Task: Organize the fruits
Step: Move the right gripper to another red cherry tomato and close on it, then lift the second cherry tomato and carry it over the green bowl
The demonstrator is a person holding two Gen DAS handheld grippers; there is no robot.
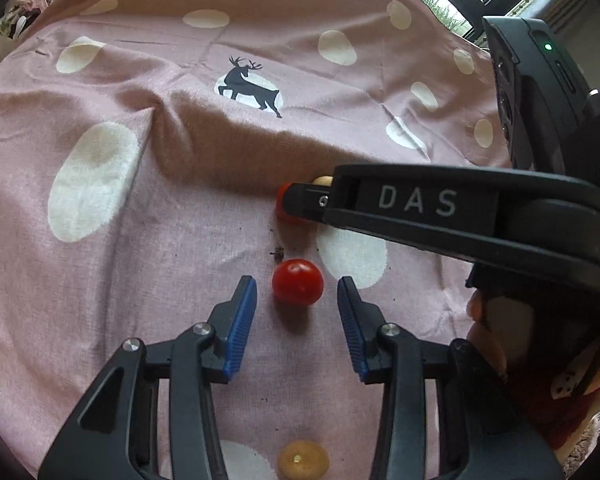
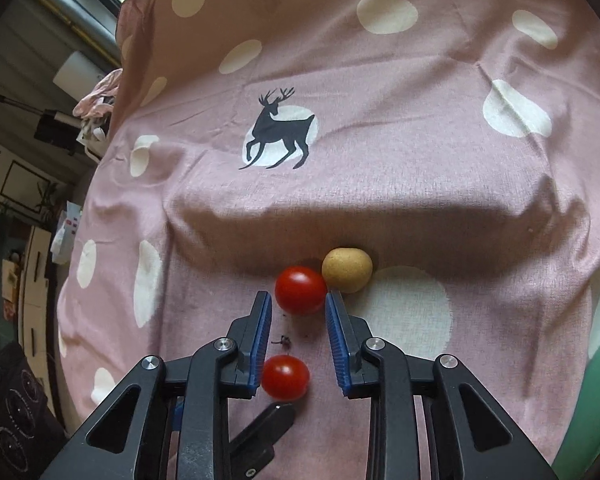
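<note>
Step in hand: pick-up of two cherry tomatoes, one per side, off the pink spotted cloth (image 2: 420,160). Left hand-held gripper (image 1: 297,285) is part open, pads either side of the near tomato (image 1: 297,281) w/ gaps both sides — no hold yet. Right hand-held gripper (image 2: 299,298) has narrowed round the far tomato (image 2: 301,290); right pad looks in contact, left pad very close, so a light pinch, prob. gripped. A tan round fruit (image 2: 347,275) sits just beside it, touching or nearly — risk of nudging on lift. Next: left needs to close gently, then lift straight up. Another tan fruit (image 1: 303,460) lies near left gripper base. Cloth ridge behind fruit limits fwd room; open cloth to the left.
</note>
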